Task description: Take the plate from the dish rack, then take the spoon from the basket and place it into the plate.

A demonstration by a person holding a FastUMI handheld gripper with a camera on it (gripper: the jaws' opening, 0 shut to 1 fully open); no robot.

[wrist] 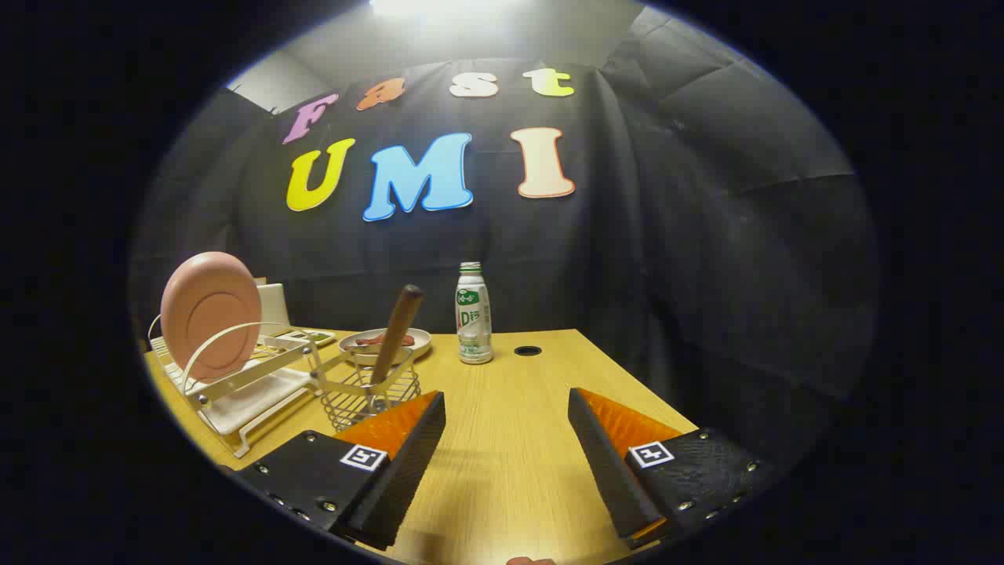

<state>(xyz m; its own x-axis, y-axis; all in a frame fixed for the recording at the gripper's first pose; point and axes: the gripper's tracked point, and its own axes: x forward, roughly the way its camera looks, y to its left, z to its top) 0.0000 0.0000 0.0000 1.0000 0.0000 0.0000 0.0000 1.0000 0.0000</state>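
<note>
The gripper (506, 439) sits nearest, its two fingers spread wide with nothing between them, only bare wooden worktop (510, 471) showing in the gap. Nothing of the task looks done yet — the plate (210, 312) stands on edge in the white dish rack (235, 384), well off to the left of the fingers and beyond them, its flat face turned toward the camera.

Just right of the rack, ahead of the left finger, is a wire basket (369, 388) with the spoon (396, 329) leaning in it, wooden handle up and tilted to the right. Behind the basket lies a shallow dish (384, 342) holding something reddish; a small bottle (474, 314) stands upright near the worktop's back edge.

The step in hand, as I judge it, is reaching for the plate. To do it well the gripper should swing left and rise to the plate's upper rim, turn so the fingers straddle that thin edge — one in front, one behind — and pinch firmly before lifting straight up out of the rack's wires. Dragging it sideways risks catching the rack or knocking the basket. It should then be laid flat on open worktop.
</note>
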